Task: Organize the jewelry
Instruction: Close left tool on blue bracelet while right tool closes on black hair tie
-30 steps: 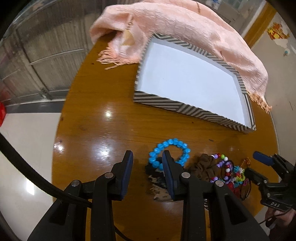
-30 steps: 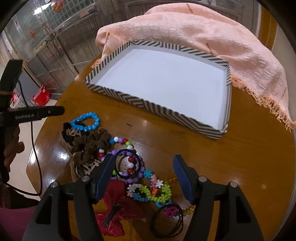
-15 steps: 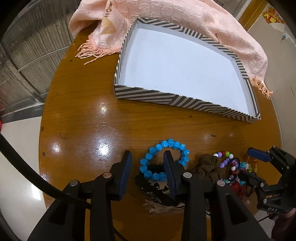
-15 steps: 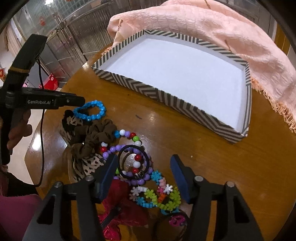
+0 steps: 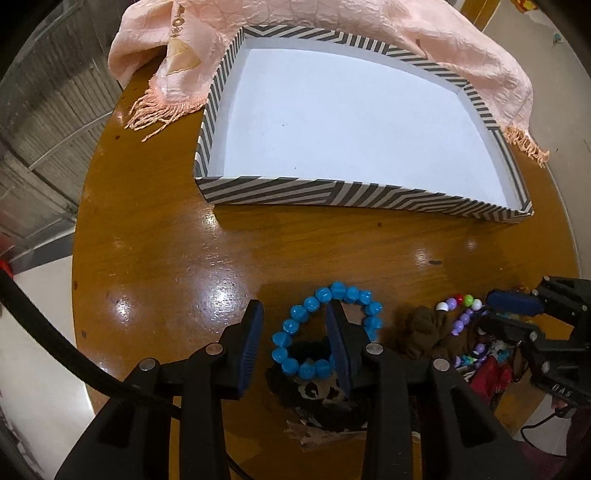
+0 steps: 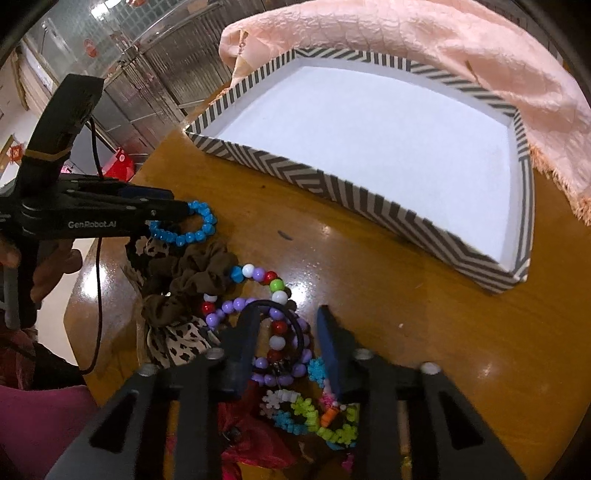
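Left gripper [image 5: 293, 332]: jaws apart, straddling one side of the blue bead bracelet [image 5: 321, 295], no grip.
Right gripper [image 6: 286, 339]: jaws just closing around black hair tie [image 6: 295, 325] and purple beads [image 6: 236, 305]; contact unclear.
Hidden: jewelry pile partly under fingers.
Striped tray [image 5: 332, 190]: beyond, on table [image 5: 147, 236].

It looks like a home or a small shop front: a round varnished wooden desk [image 5: 155, 251], a pink fringed scarf [image 5: 369, 26], metal folding shutters [image 6: 159, 74] behind, pale tiled floor [image 5: 37, 350] and red paper decorations [image 6: 90, 46].
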